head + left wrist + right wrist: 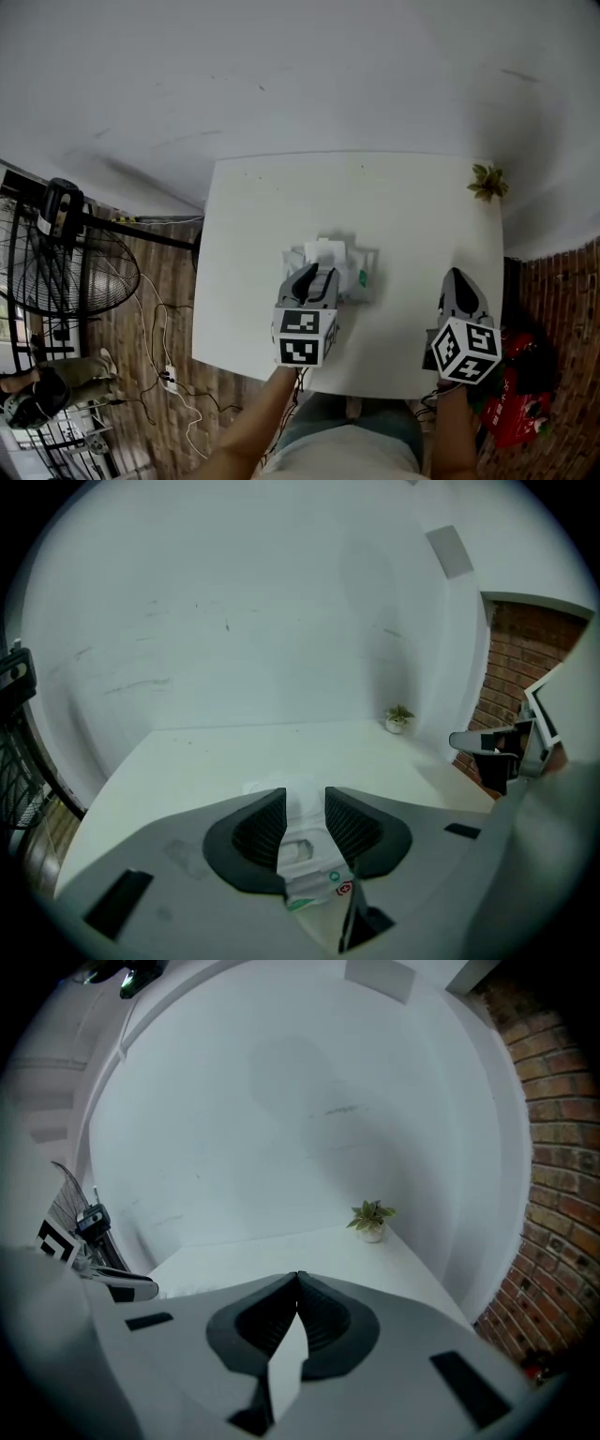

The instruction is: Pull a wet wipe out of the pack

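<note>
Between parted jaws of left tool point(305, 795): wipe pack point(314, 869).

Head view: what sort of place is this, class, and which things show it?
Probably a plain indoor room, perhaps a home workspace: a white table against a bare white wall, a standing fan on the floor beside it, a small potted plant at the table's corner.
</note>
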